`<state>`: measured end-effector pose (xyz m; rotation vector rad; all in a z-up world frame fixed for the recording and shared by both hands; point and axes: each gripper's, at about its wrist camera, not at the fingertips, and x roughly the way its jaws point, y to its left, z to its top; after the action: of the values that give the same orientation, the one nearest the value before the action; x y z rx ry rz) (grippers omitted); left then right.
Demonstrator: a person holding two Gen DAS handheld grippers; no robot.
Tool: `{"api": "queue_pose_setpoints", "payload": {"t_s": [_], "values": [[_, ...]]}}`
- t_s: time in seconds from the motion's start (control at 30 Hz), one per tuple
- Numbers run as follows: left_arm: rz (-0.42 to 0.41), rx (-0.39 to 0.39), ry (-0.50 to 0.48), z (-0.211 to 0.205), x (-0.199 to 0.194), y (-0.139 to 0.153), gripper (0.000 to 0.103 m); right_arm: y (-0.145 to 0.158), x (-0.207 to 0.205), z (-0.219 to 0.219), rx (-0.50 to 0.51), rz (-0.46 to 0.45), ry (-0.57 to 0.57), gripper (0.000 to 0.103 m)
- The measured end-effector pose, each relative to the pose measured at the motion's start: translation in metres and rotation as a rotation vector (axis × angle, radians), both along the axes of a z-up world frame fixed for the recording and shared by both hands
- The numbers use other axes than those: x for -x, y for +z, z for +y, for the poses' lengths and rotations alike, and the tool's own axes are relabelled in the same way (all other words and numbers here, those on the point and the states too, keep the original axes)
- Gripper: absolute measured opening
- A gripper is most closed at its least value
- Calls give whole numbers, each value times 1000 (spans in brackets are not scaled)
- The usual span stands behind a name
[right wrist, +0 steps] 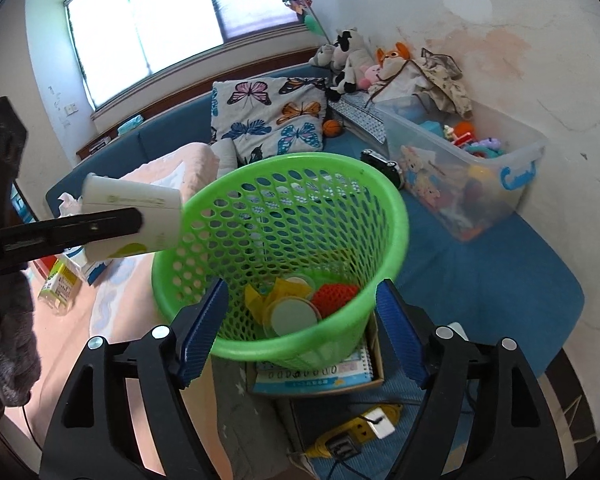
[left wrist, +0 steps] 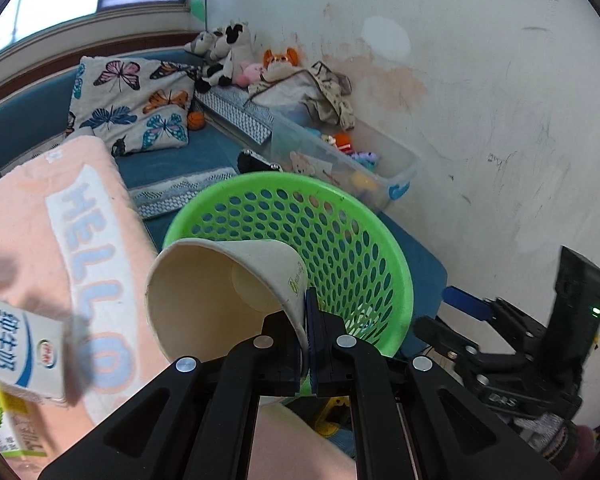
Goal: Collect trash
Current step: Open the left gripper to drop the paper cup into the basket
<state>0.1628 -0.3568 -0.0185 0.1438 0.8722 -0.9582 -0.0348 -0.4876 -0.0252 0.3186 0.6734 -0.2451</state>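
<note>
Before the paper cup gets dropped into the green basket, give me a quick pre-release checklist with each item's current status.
1. Left tool clamped on the paper cup wall: ok.
2. Cup above the green basket opening: not ok; in the right wrist view it sits at the rim's outer left side.
3. Room in the basket: ok; only a few lids and wrappers at the bottom.
4. Right tool open, holding nothing: ok.
5. Basket steady on the notebook: cannot tell.
</note>
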Motion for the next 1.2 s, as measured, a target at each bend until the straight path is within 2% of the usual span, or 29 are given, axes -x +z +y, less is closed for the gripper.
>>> {"api": "queue_pose_setpoints", "payload": {"t_s": [0.33,0.43,0.57,0.67,0.83,1.0,1.07,1.2], "values": [[28,-50,17,-14,-11,-22,9,-11,7,-4,-36,14,-14,76],[22,-49,19,-13,-11,-22,19,-11,6,-1,-40,13,-7,76],[9,-36,26,-8,-10,-19,42,-8,4,8,-38,9,7,76],[-3,-26,27,-1,-7,-14,47,-3,2,12,-32,5,24,76],[-25,-17,58,23,-3,-4,58,6,-2,30,-21,-10,58,78],[-76,-8,140,62,-1,9,76,18,-7,55,-26,-31,115,82],[-84,-1,172,78,-2,13,80,23,-13,68,-26,-34,146,85],[-86,14,246,119,-7,20,80,29,-27,93,-39,-31,217,87]]}}
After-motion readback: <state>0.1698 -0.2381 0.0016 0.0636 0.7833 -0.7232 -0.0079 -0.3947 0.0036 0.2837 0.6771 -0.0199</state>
